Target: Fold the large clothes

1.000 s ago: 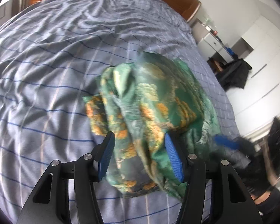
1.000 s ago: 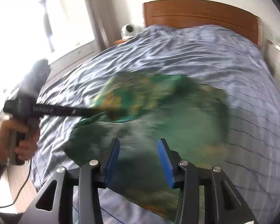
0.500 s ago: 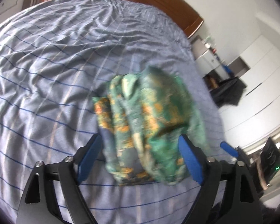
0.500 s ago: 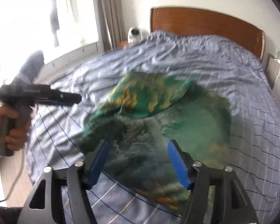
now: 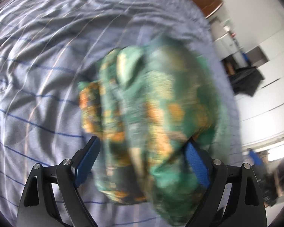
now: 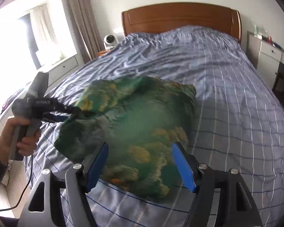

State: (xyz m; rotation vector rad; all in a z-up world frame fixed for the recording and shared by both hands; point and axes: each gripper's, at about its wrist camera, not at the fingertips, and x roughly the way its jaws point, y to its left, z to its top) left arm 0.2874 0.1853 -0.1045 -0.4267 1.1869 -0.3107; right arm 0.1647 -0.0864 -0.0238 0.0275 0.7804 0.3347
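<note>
Both tongs, left (image 5: 141, 162) and right (image 6: 140, 167), just spread, pinching nothing; green garment (image 6: 134, 124) heaped between each pair, lengthwise across bed (image 6: 227, 87).

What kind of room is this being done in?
A bedroom, by the look of it: a large bed with a striped blue cover, a wooden headboard against the wall, and a curtained window beside it.

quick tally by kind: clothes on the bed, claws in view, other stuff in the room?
Green patterned garment: 1
Bed: 1
Headboard: 1
Claws: 2, left claw and right claw, both open
White fan: 1
Total: 6
</note>
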